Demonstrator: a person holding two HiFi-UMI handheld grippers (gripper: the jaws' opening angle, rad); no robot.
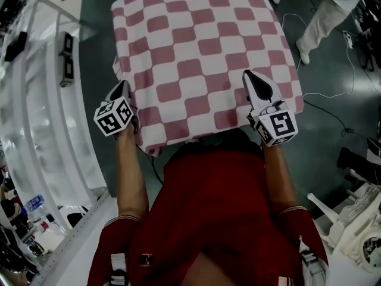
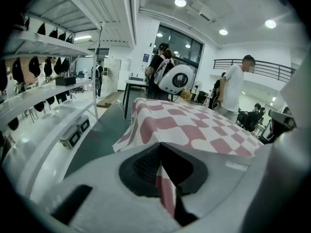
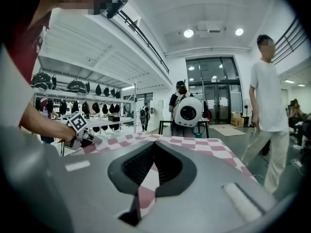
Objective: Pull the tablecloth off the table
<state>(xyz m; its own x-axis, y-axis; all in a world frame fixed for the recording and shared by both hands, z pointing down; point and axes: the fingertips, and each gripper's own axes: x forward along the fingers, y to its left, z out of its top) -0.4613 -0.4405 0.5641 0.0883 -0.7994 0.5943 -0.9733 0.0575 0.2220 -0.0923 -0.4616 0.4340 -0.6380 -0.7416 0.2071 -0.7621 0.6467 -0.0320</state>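
The pink-and-white checked tablecloth lay spread across the upper centre of the head view. It covered the table from sight and hung over its edges. The left gripper was at the cloth's lower left corner; its own view showed the jaws closed tight on a fold of the cloth. The right gripper sat at the lower right edge, jaws likewise clamped on a pinch of cloth. White shelving ran down the left of the frame. A person in white stood at upper right.
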